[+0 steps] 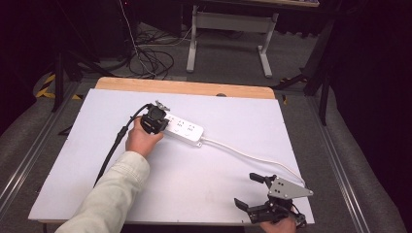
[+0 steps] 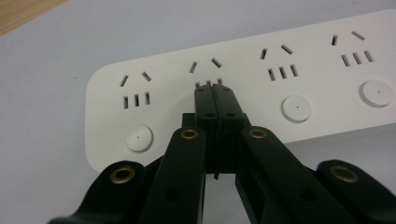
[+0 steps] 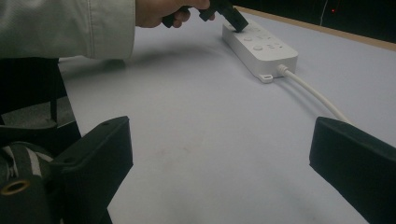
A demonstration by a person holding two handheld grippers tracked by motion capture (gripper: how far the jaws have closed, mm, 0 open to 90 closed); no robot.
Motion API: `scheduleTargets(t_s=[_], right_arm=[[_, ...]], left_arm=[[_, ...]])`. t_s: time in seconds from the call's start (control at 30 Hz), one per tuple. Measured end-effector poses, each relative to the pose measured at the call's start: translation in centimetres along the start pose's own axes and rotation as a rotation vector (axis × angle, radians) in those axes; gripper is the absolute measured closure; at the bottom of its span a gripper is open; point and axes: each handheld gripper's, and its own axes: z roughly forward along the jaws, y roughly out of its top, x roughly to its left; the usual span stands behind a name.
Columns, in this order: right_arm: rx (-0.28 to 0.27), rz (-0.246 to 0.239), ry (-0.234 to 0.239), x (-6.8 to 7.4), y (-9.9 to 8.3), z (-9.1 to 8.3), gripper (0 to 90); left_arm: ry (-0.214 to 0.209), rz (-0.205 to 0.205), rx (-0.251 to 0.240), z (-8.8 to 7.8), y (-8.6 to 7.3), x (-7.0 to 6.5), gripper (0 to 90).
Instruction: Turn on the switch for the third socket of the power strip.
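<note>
On the white plastic four-socket power strip (image 2: 261, 88), left gripper (image 2: 215, 88) closed, tips touching; right gripper (image 1: 252, 190) wide open, empty, near right tabletop (image 1: 194, 174) edge.

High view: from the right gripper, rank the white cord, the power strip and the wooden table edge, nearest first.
From the right gripper at the near right corner:
1. White cord, running just past it toward the right edge.
2. Power strip, mid-table, under the left gripper.
3. Wooden table edge, along the far side.

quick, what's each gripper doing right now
left gripper: shut, holds nothing, closed tips on the power strip.
right gripper: open, empty, apart from the strip.
</note>
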Motion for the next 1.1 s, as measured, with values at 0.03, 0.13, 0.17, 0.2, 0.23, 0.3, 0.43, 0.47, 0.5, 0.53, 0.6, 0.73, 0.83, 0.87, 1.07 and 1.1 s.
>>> scheduleTargets(t_s=[0.03, 0.13, 0.17, 0.2, 0.23, 0.3, 0.43, 0.47, 0.5, 0.53, 0.6, 0.73, 0.83, 0.87, 1.07, 1.1], right_arm=[[-0.001, 0.001, 0.002, 0.0, 0.0, 0.0, 6.7], [0.002, 0.002, 0.003, 0.0, 0.0, 0.0, 6.7], [0.002, 0.002, 0.004, 0.0, 0.0, 0.0, 6.7], [0.001, 0.002, 0.004, 0.0, 0.0, 0.0, 6.7], [0.0, 0.002, 0.004, 0.0, 0.0, 0.0, 6.7], [0.0, -0.001, 0.003, 0.0, 0.0, 0.0, 6.7], [-0.003, 0.005, 0.002, 0.0, 0.0, 0.0, 6.7], [-0.004, 0.005, 0.001, 0.0, 0.0, 0.0, 6.7], [-0.005, 0.004, 0.001, 0.0, 0.0, 0.0, 6.7], [-0.006, 0.003, 0.001, 0.0, 0.0, 0.0, 6.7], [-0.002, 0.003, 0.0, 0.0, 0.0, 0.0, 6.7], [-0.004, 0.002, -0.002, 0.0, 0.1, 0.0, 6.7], [-0.006, 0.002, -0.003, 0.0, 0.1, 0.0, 6.7], [-0.006, 0.002, -0.004, 0.0, 0.1, 0.0, 6.7], [-0.005, 0.004, -0.004, 0.0, 0.1, 0.1, 6.7], [-0.004, 0.003, -0.004, 0.0, 0.1, 0.1, 6.7]], left_arm=[[-0.002, -0.003, 0.004, 0.0, 0.0, 0.0, 90.0], [-0.002, -0.001, 0.013, 0.0, 0.1, -0.1, 90.0], [-0.002, -0.002, 0.011, 0.0, 0.0, -0.1, 90.0], [0.001, 0.003, 0.008, 0.0, 0.0, -0.1, 90.0], [0.001, 0.002, 0.008, 0.0, 0.0, -0.1, 90.0], [-0.004, -0.002, 0.006, 0.0, 0.0, 0.0, 90.0], [-0.018, -0.046, -0.028, -0.6, 0.0, 0.0, 90.0], [-0.032, -0.055, -0.043, -0.8, 0.0, 0.1, 90.0], [-0.034, -0.053, -0.058, -1.1, 0.1, 0.2, 90.0], [-0.03, -0.046, -0.069, -1.5, 0.2, 0.3, 90.0], [-0.04, -0.05, -0.094, -2.3, 0.4, 0.3, 90.0], [-0.052, -0.044, -0.117, -3.5, 0.5, 0.3, 90.0], [-0.062, -0.037, -0.136, -4.5, 0.5, 0.5, 90.0], [-0.069, -0.045, -0.145, -4.8, 0.5, 0.5, 90.0], [-0.088, -0.038, -0.169, -6.3, 0.5, 0.3, 84.0], [-0.091, -0.029, -0.172, -6.5, 0.5, 0.2, 81.1]])
